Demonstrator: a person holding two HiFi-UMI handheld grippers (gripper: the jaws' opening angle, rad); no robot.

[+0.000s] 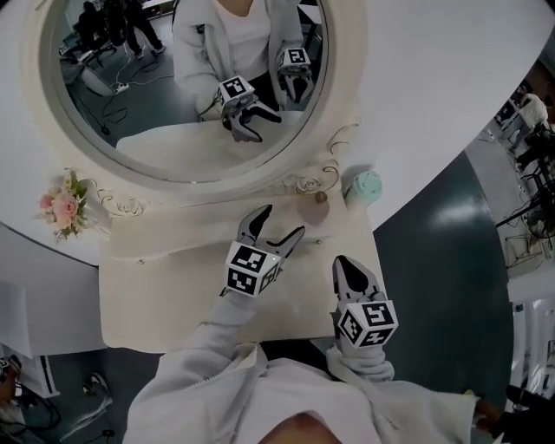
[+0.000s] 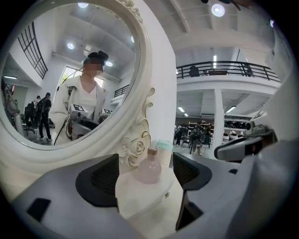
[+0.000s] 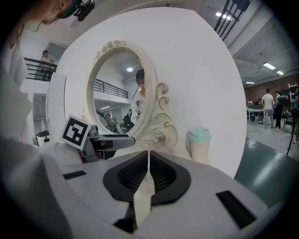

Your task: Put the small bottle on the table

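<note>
– Checking big to small: table (image 1: 156,295), oval mirror (image 1: 156,113) at 12 o'clock. Grippers?
– Left gripper (image 1: 282,221): jaws wide apart, pads touching nothing, prob. so nothing gets tipped. Right gripper (image 1: 345,269) at 4 o'clock: jaws together, empty, parked aside.
– Mint jar (image 1: 364,186)?
– Back corner, 2 o'clock of small bottle (image 1: 316,208). Upright on tabletop by mirror frame, 1 o'clock of left jaws. Pale pink, round-bellied, brownish cap. Looks placed.

White curved wall (image 1: 451,78), ornate oval mirror (image 1: 173,184) — dark teal floor (image 1: 442,260), bright ceiling lights (image 2: 217,9).
</note>
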